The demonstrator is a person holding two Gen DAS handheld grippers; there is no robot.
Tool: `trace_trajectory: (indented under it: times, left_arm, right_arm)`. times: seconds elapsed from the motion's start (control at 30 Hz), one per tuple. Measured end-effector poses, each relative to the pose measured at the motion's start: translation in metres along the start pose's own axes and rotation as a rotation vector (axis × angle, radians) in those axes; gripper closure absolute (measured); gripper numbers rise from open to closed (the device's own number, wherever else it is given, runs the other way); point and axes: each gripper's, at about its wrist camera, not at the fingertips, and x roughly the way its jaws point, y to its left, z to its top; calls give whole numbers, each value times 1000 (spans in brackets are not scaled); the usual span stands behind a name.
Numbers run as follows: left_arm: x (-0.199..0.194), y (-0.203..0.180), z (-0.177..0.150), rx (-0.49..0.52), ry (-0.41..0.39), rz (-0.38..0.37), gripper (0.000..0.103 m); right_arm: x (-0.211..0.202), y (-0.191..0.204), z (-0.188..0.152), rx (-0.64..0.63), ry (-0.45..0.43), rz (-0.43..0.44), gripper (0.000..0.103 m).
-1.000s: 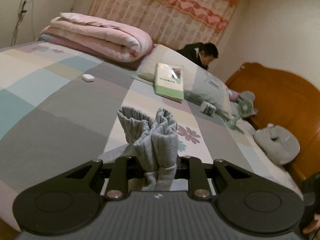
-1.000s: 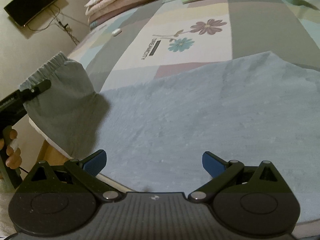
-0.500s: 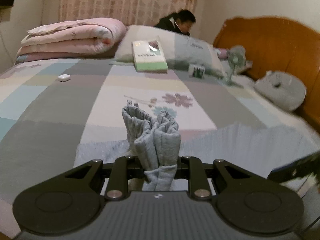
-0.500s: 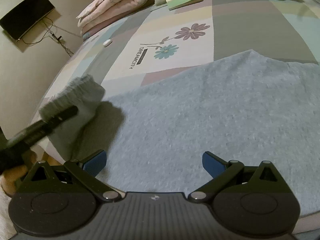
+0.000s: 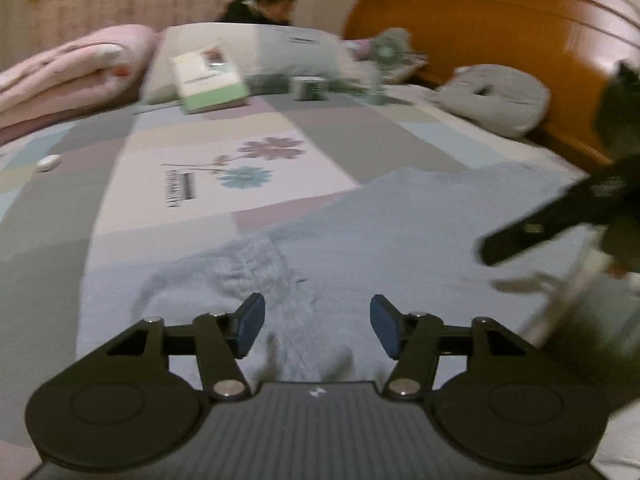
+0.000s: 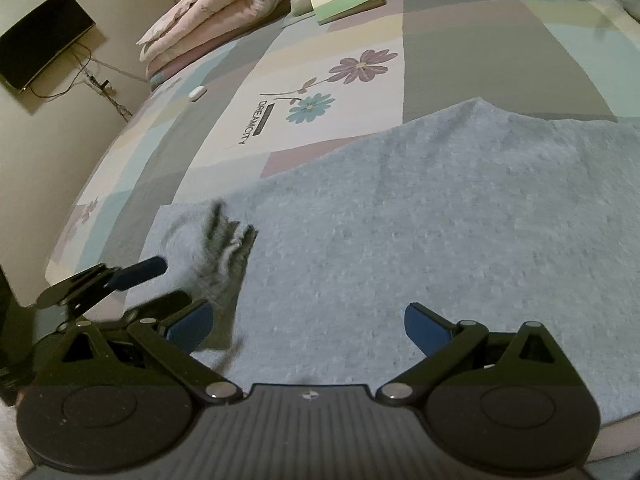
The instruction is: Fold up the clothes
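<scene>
A light grey-blue knitted garment [image 6: 400, 220] lies spread over the near part of the bed. Its ribbed sleeve cuff [image 5: 256, 264] rests loose on the garment just ahead of my left gripper [image 5: 318, 328]. The left jaws are opening, and no pad touches the cloth. In the right wrist view the cuff [image 6: 224, 264] is blurred, just off the tips of the left gripper [image 6: 172, 284]. My right gripper [image 6: 308, 328] hovers open over the garment's near edge with nothing between its blue pads. In the left wrist view the right gripper [image 5: 560, 220] shows as a blur at the right.
A patchwork flower sheet [image 6: 320, 92] covers the bed. At the far end are a folded pink quilt [image 5: 68, 68], a pillow with a green book [image 5: 208, 80], a small fan [image 5: 386, 52] and a grey cushion [image 5: 496, 96] by the wooden headboard [image 5: 500, 20]. A person [image 5: 264, 0] sits beyond.
The left gripper swung right and down over the garment, then its jaws spread and let go of the bunched cuff, which dropped onto the cloth. The right gripper stayed open and barely moved.
</scene>
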Motion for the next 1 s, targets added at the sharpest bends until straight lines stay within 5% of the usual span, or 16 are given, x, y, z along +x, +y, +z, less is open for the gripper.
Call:
trace_trajectory:
  times: [0.13,0.27,0.57,0.83,1.0]
  left_arm:
    - [-23,11,15,105,-6,-1,40]
    - [-16,46,21,208,69,157,42]
    - [17,79,-37,127,255,70,43]
    - [24,89,6,145,131,73,38]
    - [73,120,5,17,178,88,35]
  right_arm:
    - [-4,-2,0,5,-12,0,0]
    - [-9,-5,1,14,-24,-1,0]
    - [-4,-13,0,30,-12,-21,0]
    - [-4,-17,1,38,-20,-28,0]
    - [-11,-22,-3,50,-27,-45,0]
